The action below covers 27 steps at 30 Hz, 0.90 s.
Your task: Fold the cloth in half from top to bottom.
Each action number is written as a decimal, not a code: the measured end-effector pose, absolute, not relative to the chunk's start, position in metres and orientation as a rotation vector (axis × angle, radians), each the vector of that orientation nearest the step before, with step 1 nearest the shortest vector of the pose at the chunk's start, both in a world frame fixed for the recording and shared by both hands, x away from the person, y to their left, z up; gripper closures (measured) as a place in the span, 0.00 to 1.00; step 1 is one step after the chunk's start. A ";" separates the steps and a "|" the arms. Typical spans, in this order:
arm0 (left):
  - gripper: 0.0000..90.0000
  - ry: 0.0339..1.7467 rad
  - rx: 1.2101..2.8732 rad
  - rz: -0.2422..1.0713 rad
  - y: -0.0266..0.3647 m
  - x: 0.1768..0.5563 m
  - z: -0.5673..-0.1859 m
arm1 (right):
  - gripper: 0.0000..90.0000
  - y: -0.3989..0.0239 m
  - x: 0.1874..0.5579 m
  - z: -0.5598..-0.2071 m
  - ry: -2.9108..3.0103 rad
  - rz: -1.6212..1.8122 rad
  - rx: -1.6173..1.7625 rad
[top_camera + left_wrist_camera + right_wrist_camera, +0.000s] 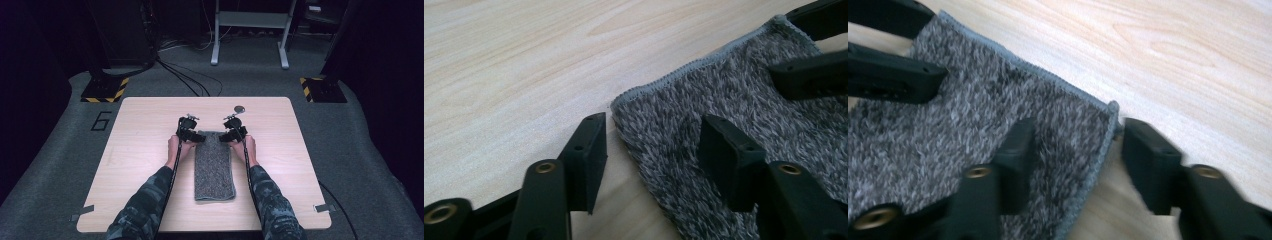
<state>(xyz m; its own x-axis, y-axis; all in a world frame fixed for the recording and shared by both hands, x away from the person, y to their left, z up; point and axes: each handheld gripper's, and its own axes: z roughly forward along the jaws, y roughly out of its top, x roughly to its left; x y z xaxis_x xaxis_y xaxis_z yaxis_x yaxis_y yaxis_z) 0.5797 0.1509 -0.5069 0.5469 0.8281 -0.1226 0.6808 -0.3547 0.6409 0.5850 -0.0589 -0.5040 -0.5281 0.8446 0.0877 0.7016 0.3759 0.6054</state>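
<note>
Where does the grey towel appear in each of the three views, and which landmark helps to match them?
High view: the grey towel lies lengthwise at the middle of the table, between the two hands.
Left gripper view: it covers the right half, its far left corner straddled by the jaws.
Right gripper view: it covers the left half.
Shared landmark: the towel's stitched far edge, which runs from one gripper to the other.

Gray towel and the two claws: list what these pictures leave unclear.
- Towel: how many layers it has is too small to judge in the high view, and both gripper views cut it off at their edges.
- Left claw: one jaw on bare table, one on the pile; whether the corner is pinched yet is unclear.
- Right claw: blurred, same doubt.
- Small round object on the table: too small to identify.
</note>
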 end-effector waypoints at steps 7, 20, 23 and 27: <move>0.69 1.197 2.136 0.323 0.150 0.577 -0.508 | 0.75 -0.060 0.585 -0.505 2.388 0.884 1.367; 0.95 1.165 2.138 0.347 0.146 0.571 -0.510 | 0.94 -0.064 0.581 -0.508 2.380 0.957 1.372; 0.95 1.151 2.139 0.349 0.148 0.569 -0.507 | 0.95 -0.066 0.579 -0.507 2.366 0.983 1.382; 0.95 1.128 2.127 0.357 0.151 0.567 -0.503 | 0.95 -0.068 0.574 -0.504 2.350 0.998 1.364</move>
<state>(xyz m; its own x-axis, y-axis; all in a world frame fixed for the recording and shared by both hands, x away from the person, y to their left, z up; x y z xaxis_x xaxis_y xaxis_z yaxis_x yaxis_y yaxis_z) 0.5671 0.1505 -0.5026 0.5840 0.8082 -0.0762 0.6176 -0.3814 0.6878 0.5741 -0.0679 -0.5043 -0.5325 0.8376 0.1219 0.6692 0.3284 0.6665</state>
